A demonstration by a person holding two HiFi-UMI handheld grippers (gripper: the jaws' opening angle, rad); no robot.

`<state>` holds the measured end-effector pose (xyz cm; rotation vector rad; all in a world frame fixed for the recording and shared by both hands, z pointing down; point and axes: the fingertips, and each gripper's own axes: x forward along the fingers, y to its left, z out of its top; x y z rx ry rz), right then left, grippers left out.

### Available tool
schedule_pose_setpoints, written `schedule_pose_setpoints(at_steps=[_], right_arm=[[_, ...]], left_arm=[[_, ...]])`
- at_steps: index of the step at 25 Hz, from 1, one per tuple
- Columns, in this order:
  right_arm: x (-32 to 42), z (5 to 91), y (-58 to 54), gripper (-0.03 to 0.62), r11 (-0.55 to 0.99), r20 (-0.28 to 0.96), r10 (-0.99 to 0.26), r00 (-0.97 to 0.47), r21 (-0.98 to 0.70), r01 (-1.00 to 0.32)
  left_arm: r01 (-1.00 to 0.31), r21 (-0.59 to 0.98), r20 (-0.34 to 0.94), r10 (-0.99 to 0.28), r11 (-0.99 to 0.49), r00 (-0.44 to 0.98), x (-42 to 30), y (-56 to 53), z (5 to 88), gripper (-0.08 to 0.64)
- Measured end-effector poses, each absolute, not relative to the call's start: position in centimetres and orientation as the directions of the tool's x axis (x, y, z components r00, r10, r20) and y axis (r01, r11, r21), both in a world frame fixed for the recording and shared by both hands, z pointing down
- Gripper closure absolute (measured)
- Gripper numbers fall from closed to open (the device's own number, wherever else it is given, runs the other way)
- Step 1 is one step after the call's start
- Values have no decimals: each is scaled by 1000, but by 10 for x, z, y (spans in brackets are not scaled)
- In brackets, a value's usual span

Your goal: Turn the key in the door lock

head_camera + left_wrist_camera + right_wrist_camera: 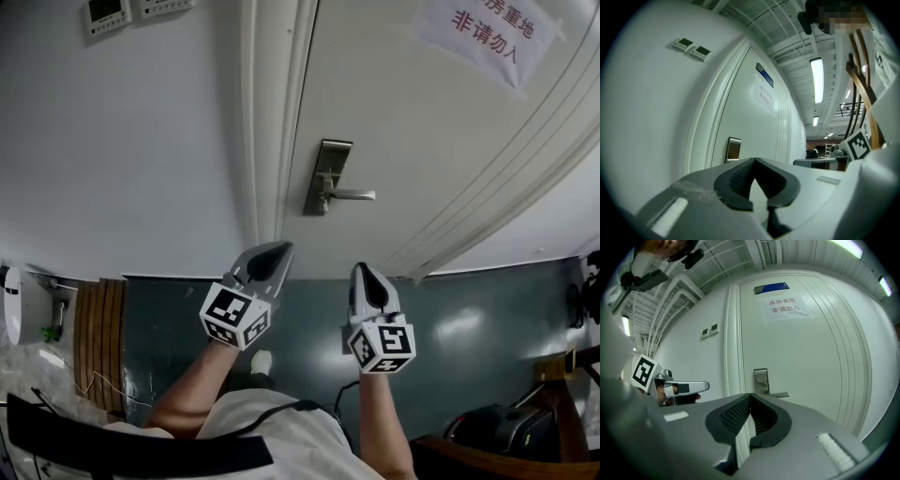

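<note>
The white door (422, 141) carries a steel lock plate (328, 173) with a lever handle (354, 195) pointing right. I cannot make out a key at this distance. Both grippers are held level, some way short of the door and below the lock in the head view. My left gripper (278, 249) has its jaws together and empty; its own view shows the lock plate (733, 149) just above the left gripper (753, 160). My right gripper (362, 270) is shut on nothing, and in its view the lock plate (761, 380) and lever (779, 394) sit right above the right gripper (750, 395).
A paper notice (487, 33) hangs on the door's upper part. The door frame (272, 122) runs left of the lock, with two wall control panels (105, 13) further left. A slatted wooden piece (98, 337) lies low left, and a dark bag (497, 431) low right.
</note>
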<state>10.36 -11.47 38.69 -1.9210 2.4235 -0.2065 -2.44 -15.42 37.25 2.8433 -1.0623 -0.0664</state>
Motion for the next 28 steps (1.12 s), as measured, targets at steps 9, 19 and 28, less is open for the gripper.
schedule_pose_setpoints(at_steps=[9, 19, 28], right_arm=[[93, 392, -175, 583, 174, 54, -982, -182, -123, -977], [88, 409, -221, 583, 196, 91, -973, -212, -157, -968], [89, 422, -249, 583, 272, 95, -952, -291, -173, -947]], left_arm=[[-608, 122, -12, -614, -784, 789, -32, -209, 377, 554], [-600, 134, 7, -604, -789, 797, -15, -242, 388, 554], [-648, 145, 23, -652, -748, 758, 3, -250, 402, 554]])
